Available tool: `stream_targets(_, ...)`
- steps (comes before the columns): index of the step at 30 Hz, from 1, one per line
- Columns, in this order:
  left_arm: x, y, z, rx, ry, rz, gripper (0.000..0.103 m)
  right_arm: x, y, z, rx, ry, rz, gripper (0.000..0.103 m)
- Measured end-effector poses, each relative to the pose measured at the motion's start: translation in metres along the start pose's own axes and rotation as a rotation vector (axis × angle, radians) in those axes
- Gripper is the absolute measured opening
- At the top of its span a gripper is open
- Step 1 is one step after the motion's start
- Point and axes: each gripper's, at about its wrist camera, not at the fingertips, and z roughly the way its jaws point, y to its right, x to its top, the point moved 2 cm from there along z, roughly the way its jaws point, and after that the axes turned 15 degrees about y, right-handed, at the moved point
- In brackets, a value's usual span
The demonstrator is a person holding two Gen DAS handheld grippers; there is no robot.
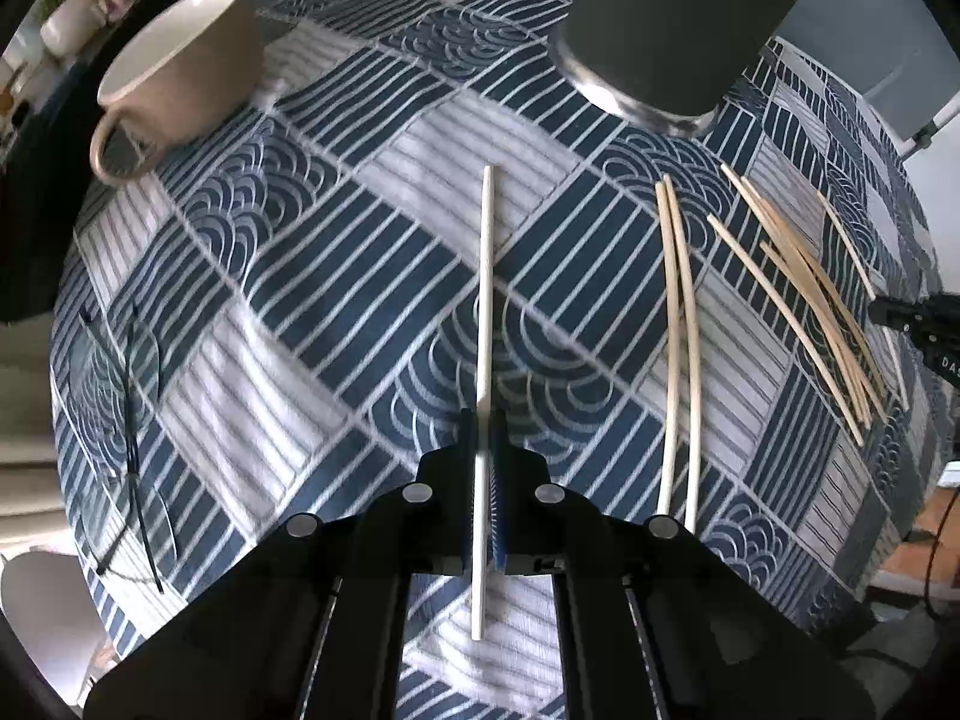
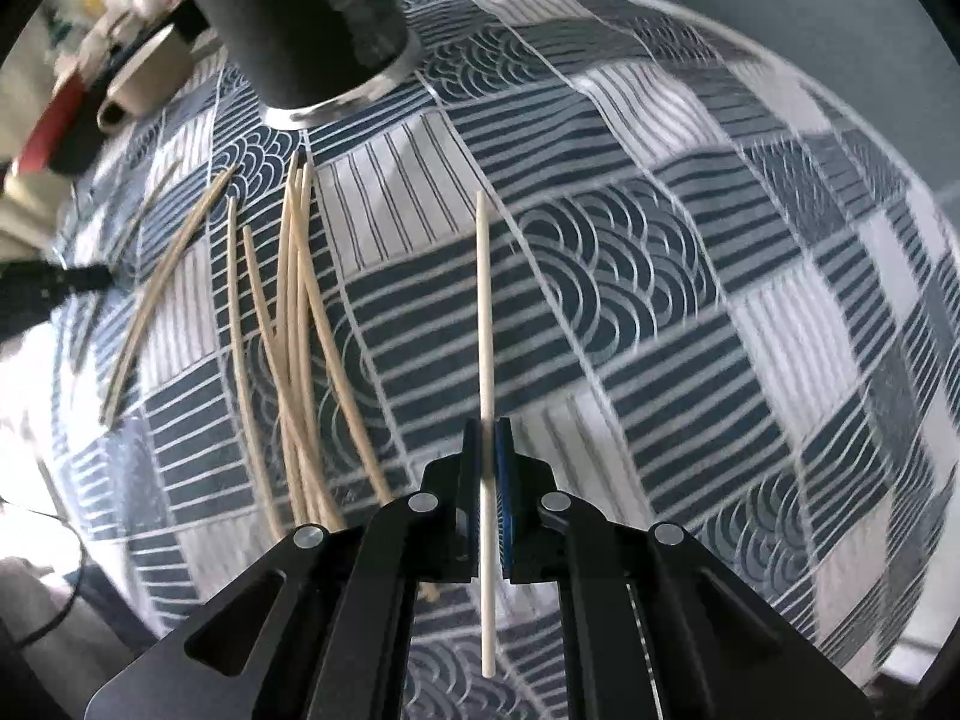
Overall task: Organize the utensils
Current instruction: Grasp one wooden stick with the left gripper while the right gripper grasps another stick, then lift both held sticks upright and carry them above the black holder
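Above the patterned tablecloth (image 1: 288,276), left tongs (image 1: 483,438) and right tongs (image 2: 487,450) each level, clamped on one chopstick (image 1: 485,300) (image 2: 485,312)

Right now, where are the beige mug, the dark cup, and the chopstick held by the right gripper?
beige mug (image 1: 180,60): left wrist view, on its outer wall.
dark cup (image 2: 300,18): right wrist view, on its dark side.
chopstick (image 2: 485,312): right wrist view, mid-shaft, ahead of the right gripper (image 2: 487,468).
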Motion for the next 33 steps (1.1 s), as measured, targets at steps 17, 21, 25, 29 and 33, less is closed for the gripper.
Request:
stream_targets(17,0.044,-0.011,-0.107,-0.113,0.188,-0.034,0.004,0.029,-0.013,-0.085,0.115,0.241,0.113,0.004)
stream_targets(21,0.081,0.008,-0.113,-0.062,0.241,0.018,0.004,0.054,-0.019,-0.103,0.116,0.309,0.09,0.004)
stream_targets(25,0.107,0.022,-0.125,-0.047,0.292,0.049,0.004,0.073,-0.022,-0.119,0.122,0.362,0.087,0.004)
stream_targets(29,0.132,0.036,-0.137,-0.056,0.348,0.068,0.004,0.096,-0.028,-0.135,0.129,0.421,0.063,0.005)
stream_targets(33,0.156,0.049,-0.147,-0.082,0.39,0.08,0.004,0.123,-0.036,-0.145,0.148,0.466,0.053,0.005)
